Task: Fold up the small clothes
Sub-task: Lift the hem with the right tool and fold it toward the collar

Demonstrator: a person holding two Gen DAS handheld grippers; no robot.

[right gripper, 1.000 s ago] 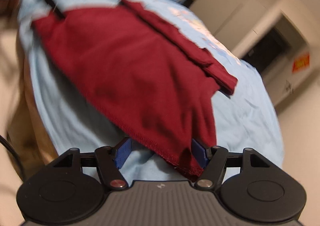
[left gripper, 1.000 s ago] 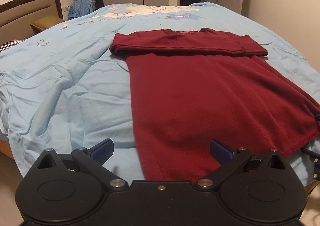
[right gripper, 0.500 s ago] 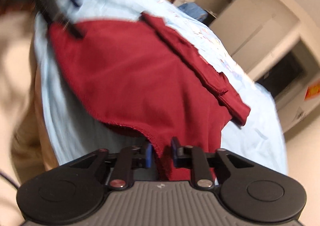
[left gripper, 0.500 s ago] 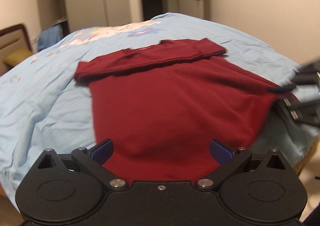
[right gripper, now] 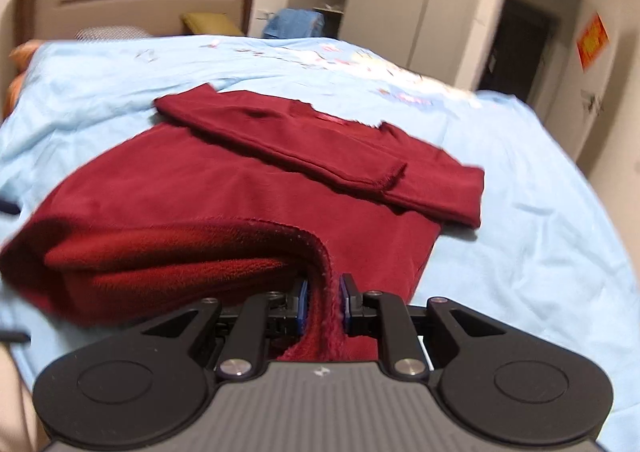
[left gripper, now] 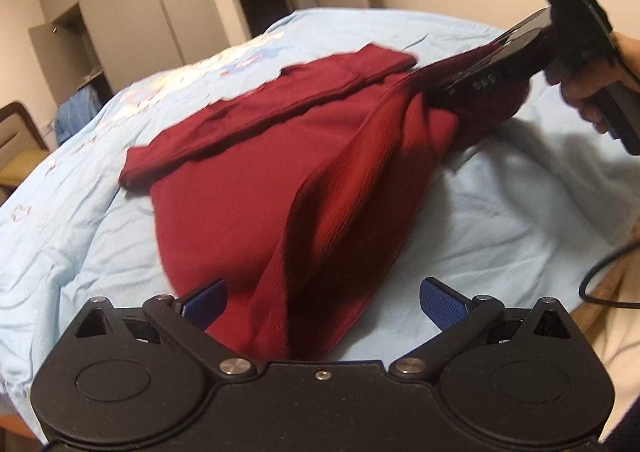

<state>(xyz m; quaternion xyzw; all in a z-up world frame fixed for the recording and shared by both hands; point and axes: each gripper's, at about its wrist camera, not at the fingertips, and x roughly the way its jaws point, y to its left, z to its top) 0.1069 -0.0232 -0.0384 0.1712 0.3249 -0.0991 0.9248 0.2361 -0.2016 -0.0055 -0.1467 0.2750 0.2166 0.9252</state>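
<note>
dark red top (left gripper: pixel 240 188) spread on light blue bedcover (left gripper: pixel 500 220), one hem corner lifted.

right gripper (right gripper: pixel 323 302) clamped narrowly on the fleecy hem of the top, pads pressing the cloth from both sides after closing within the last second; gathered fabric raised clear of the bedcover and doubled back over the top's body. seen from the left wrist view, right gripper (left gripper: pixel 452 86) up at the top's far right edge, held in a hand (left gripper: pixel 600 92), cloth draping from it in a ridge. left gripper (left gripper: pixel 322 294) spread wide at the top's near hem, blue pads apart, cloth lying between them but not pinched. sleeves folded across the top's upper part, near its neckline.
</note>
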